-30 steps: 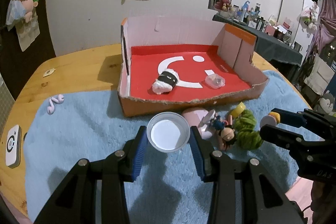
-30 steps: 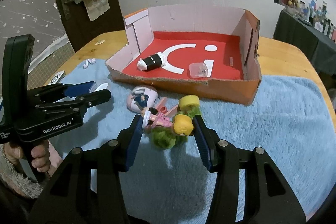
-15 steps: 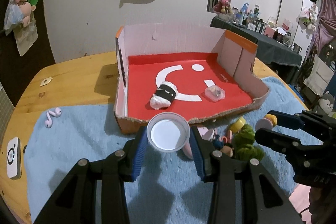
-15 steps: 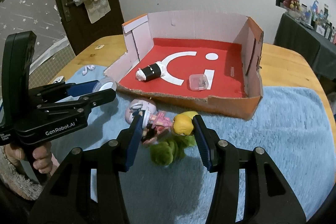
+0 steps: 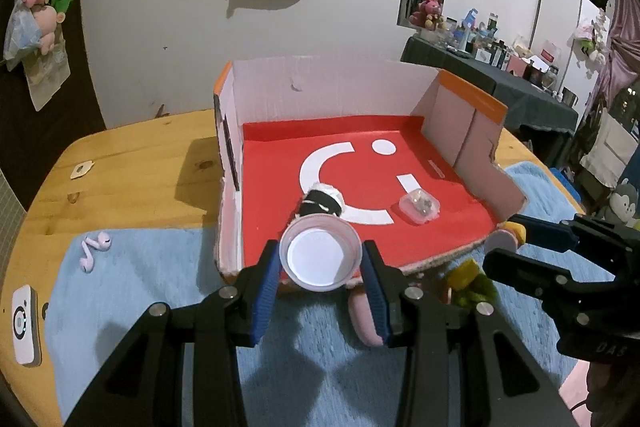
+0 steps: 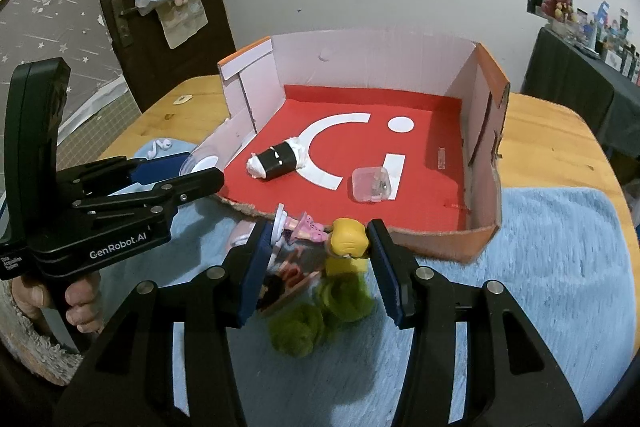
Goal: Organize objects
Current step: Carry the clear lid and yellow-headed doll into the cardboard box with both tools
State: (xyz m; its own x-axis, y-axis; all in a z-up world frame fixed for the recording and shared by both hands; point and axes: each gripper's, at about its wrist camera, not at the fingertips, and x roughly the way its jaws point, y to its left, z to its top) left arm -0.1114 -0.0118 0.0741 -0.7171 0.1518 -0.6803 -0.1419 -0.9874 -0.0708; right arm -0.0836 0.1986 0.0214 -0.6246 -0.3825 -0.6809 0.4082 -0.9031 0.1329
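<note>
My left gripper [image 5: 320,255] is shut on a small clear cup [image 5: 320,261] with a white bottom, held just over the front edge of an open cardboard box [image 5: 472,107] with a red floor. My right gripper [image 6: 319,231] is shut on a toy figure [image 6: 316,233] with pink shoes, a yellow end and a white disc, close to the box's front edge [image 6: 440,251]. In the box lie a black-and-white roll [image 6: 276,159] and a small clear case [image 6: 370,185]. The left wrist view shows the right gripper [image 5: 506,239] at the right.
A green fuzzy thing [image 6: 340,301] lies on the blue fluffy mat [image 6: 560,267] under my right gripper. A pink round item [image 5: 362,319] sits below the left fingers. Pink earbuds [image 5: 94,251] and a white device [image 5: 25,325] lie at the left on the wooden table [image 5: 120,163].
Both grippers have moved forward to the box and risen a little, still gripping the cup and the toy figure. The green fuzzy thing has dropped back beneath the right jaws.
</note>
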